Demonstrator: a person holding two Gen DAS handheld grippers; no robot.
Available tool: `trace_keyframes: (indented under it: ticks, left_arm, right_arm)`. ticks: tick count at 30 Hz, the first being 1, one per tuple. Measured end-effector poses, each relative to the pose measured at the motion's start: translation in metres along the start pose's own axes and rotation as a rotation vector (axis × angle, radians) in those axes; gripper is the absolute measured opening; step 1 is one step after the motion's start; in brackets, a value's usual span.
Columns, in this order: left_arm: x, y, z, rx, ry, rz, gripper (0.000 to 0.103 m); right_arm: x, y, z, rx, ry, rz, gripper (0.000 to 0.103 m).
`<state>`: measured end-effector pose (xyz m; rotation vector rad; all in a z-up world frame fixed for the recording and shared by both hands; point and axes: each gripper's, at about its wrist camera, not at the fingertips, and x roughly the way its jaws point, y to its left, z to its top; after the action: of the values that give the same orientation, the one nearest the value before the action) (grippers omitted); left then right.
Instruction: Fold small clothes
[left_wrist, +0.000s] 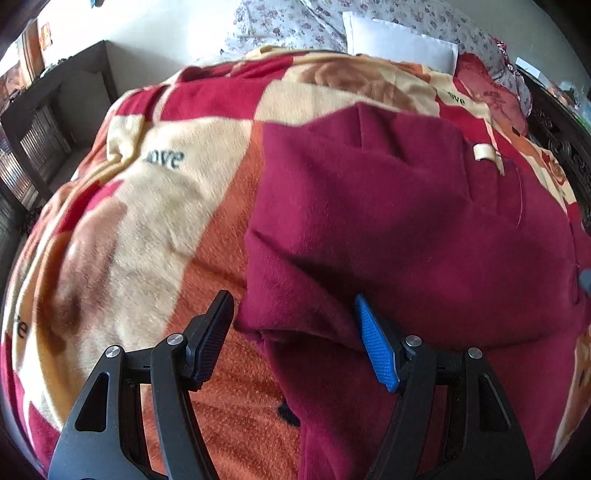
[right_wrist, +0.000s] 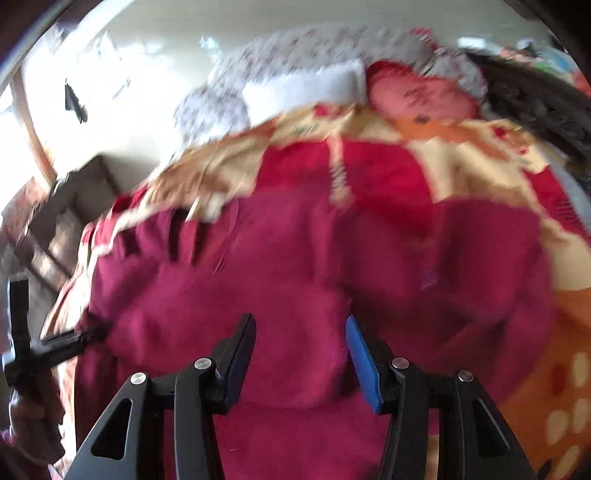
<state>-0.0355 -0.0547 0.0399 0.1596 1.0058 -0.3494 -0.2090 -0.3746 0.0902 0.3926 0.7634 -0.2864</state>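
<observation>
Maroon fleece garment (left_wrist: 406, 229), frame centre-right: soft, light, limp. Left gripper (left_wrist: 295, 332) wide open astride folded edge, empty; grasp there. Right gripper (right_wrist: 301, 354) open, empty.

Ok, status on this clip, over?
Left gripper open at maroon garment's edge. Right gripper open above it. Garment unfolded on patterned blanket.

Left wrist view: bright, even daylight; moderately sharp, with the garment (left_wrist: 406, 229) nap legible at centre and slight softness on the blanket (left_wrist: 155, 206) left of it. Strong fisheye bending and dark vignette at all corners. Right wrist view: heavy motion blur throughout; garment (right_wrist: 295, 288) and pillow (right_wrist: 306, 88) smeared. Overexposed glare on the wall (right_wrist: 122, 92) left of the pillow; the light enters from that side. Shadows soft.
</observation>
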Motion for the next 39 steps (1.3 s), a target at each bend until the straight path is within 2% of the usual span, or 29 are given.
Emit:
trace_keyframes:
  ticks: [3, 6, 13, 17, 18, 20, 21, 22, 24, 29, 33, 36, 39]
  left_arm:
    - [-0.013, -0.001, 0.003, 0.006, -0.045, 0.014, 0.068]
    - [-0.022, -0.003, 0.004, 0.005, -0.062, -0.004, 0.068]
    - [-0.027, -0.015, -0.001, 0.04, -0.049, -0.008, 0.068]
    - [-0.026, -0.016, -0.002, 0.044, -0.045, -0.002, 0.068]
    - [-0.026, -0.016, -0.002, 0.04, -0.042, -0.002, 0.068]
    - [-0.027, -0.016, -0.002, 0.034, -0.038, -0.003, 0.068]
    - [-0.028, -0.015, -0.002, 0.033, -0.039, -0.008, 0.068]
    - [-0.03, -0.015, -0.002, 0.034, -0.044, -0.012, 0.068]
    - [-0.033, -0.016, -0.002, 0.042, -0.053, -0.007, 0.068]
    - [-0.031, -0.017, -0.002, 0.029, -0.047, -0.018, 0.068]
    - [-0.034, -0.023, -0.003, 0.031, -0.054, -0.028, 0.068]
    - [-0.04, -0.026, -0.002, 0.044, -0.061, -0.036, 0.068]
    - [-0.047, -0.026, 0.001, 0.048, -0.082, -0.034, 0.068]
  right_arm:
    - [-0.018, -0.026, 0.012, 0.047, -0.022, -0.046, 0.049]
    - [-0.024, -0.053, 0.014, 0.128, 0.014, -0.066, 0.049]
    - [-0.014, -0.098, 0.001, 0.339, 0.047, -0.057, 0.049]
    - [-0.007, -0.115, -0.001, 0.448, 0.017, -0.029, 0.049]
    - [-0.004, -0.117, 0.0, 0.449, 0.011, -0.018, 0.049]
    - [0.005, -0.12, 0.006, 0.438, 0.001, 0.009, 0.027]
    - [0.004, -0.123, 0.011, 0.433, 0.0, 0.016, 0.007]
    - [-0.001, -0.125, 0.015, 0.431, -0.018, 0.028, 0.006]
    - [-0.026, -0.128, 0.027, 0.41, -0.108, 0.049, 0.006]
    - [-0.1, -0.137, 0.053, 0.354, -0.289, 0.022, 0.006]
    - [-0.131, -0.141, 0.06, 0.336, -0.328, 0.035, 0.006]
    - [-0.148, -0.131, 0.063, 0.312, -0.345, 0.102, 0.006]
    - [-0.169, -0.107, 0.07, 0.227, -0.36, 0.196, 0.006]
